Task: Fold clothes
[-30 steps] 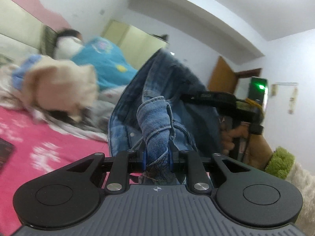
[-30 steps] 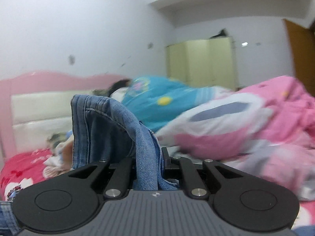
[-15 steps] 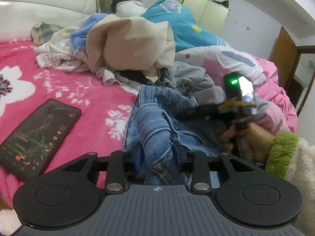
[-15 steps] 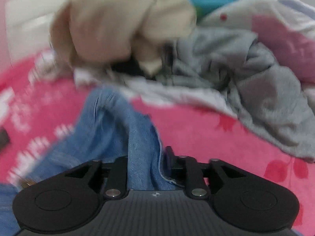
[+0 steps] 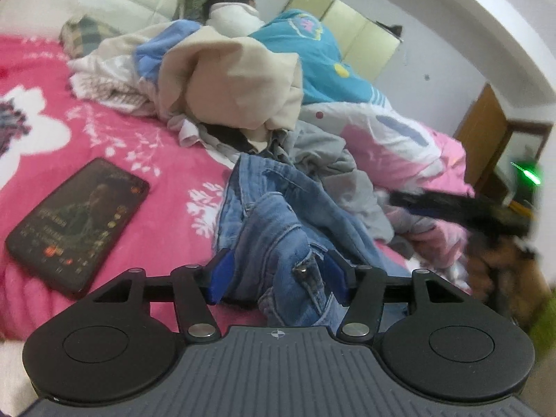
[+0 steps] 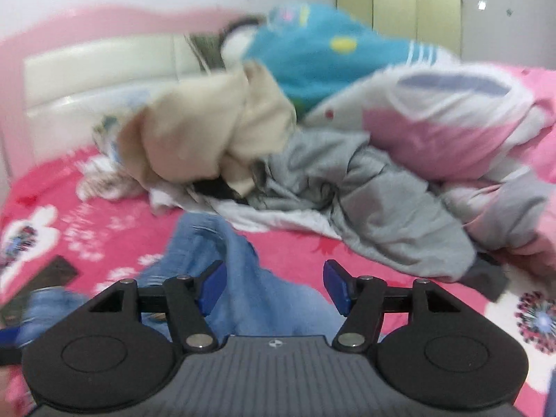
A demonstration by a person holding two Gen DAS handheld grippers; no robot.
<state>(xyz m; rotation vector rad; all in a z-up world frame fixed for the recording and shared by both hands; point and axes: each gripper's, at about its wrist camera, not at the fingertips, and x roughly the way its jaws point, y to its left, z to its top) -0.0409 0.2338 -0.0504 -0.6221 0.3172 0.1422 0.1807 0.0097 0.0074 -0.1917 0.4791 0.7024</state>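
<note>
The bed with its bright pink flowered sheet (image 5: 104,128) serves as the folding surface, and a heap of unfolded laundry sits toward the headboard: a cream-beige cloth bundle (image 5: 239,80) on top, a crumpled grey garment (image 6: 375,201) beside it, out of the way of the piece in hand. The faded blue denim jeans (image 5: 278,222) lie bunched on the sheet in front of the heap, probably set there so they can be spread flat for folding. A black smartphone (image 5: 76,222) rests on the sheet to one side of them, apart from the denim.

The left gripper (image 5: 278,274) has its jaws opening, with a thick roll of denim between the blue pads but no longer squeezed. The right gripper (image 6: 274,286) is likewise opening, its pads standing clear on either side of a denim fold.

A second ago both grippers pinched the jeans tight and held them up in the air against the wall and ceiling; now the jeans are down on the bed and being let go.
</note>
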